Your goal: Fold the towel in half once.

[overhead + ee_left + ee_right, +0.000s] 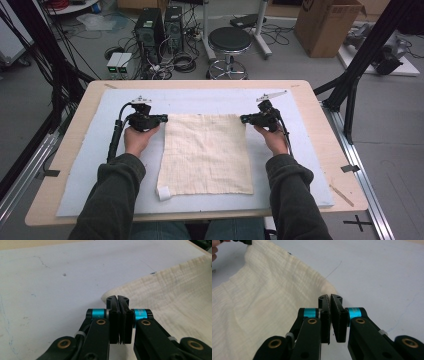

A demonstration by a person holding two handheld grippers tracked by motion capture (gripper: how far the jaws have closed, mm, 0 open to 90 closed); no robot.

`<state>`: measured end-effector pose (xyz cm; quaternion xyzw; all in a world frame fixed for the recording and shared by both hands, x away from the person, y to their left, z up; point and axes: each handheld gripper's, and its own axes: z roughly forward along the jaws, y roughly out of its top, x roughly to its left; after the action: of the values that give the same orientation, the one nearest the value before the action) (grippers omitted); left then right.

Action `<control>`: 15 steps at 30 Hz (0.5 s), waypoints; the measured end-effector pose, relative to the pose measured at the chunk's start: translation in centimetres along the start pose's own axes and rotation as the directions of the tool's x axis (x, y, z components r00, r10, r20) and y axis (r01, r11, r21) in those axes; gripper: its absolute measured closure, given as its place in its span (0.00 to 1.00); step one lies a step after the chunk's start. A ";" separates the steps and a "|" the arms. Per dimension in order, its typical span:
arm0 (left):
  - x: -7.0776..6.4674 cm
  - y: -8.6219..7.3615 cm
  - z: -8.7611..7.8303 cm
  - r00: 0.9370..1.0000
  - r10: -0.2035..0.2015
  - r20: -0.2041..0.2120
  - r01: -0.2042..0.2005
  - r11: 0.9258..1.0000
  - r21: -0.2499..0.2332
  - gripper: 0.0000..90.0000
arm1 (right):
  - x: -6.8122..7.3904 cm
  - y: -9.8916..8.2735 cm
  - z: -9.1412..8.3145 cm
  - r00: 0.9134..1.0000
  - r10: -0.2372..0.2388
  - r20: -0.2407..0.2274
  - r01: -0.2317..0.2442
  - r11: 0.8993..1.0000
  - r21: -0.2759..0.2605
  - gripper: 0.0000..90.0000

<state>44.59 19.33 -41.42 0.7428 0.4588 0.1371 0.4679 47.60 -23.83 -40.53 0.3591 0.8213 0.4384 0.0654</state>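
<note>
A cream woven cloth (205,155) lies flat on a pale blue mat (90,170), with a small white tag (163,193) at its near left corner. My left gripper (164,118) is at the cloth's far left corner, and my right gripper (243,119) is at the far right corner. In the left gripper view the jaws (117,298) are pressed together on the cloth's (170,295) corner. In the right gripper view the jaws (329,298) pinch the opposite corner of the cloth (267,297). Both corners look slightly lifted off the mat.
The mat covers a wooden table (330,135); a thin wooden stick (341,195) lies near its right front corner. On the floor beyond the table stand a black stool (229,40), computer towers (160,27) and a cardboard box (327,25). Black frame posts flank the table.
</note>
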 end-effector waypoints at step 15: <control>-1.6 -1.0 -3.3 0.996 0.066 0.056 -0.065 0.997 -0.035 0.97 | 2.0 -0.6 -2.8 0.998 -0.041 -0.057 0.039 0.998 -0.042 0.96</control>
<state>41.06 20.08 -40.17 0.7533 0.4183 0.1386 0.4882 44.67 -24.64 -38.90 0.3286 0.8206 0.4640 0.0579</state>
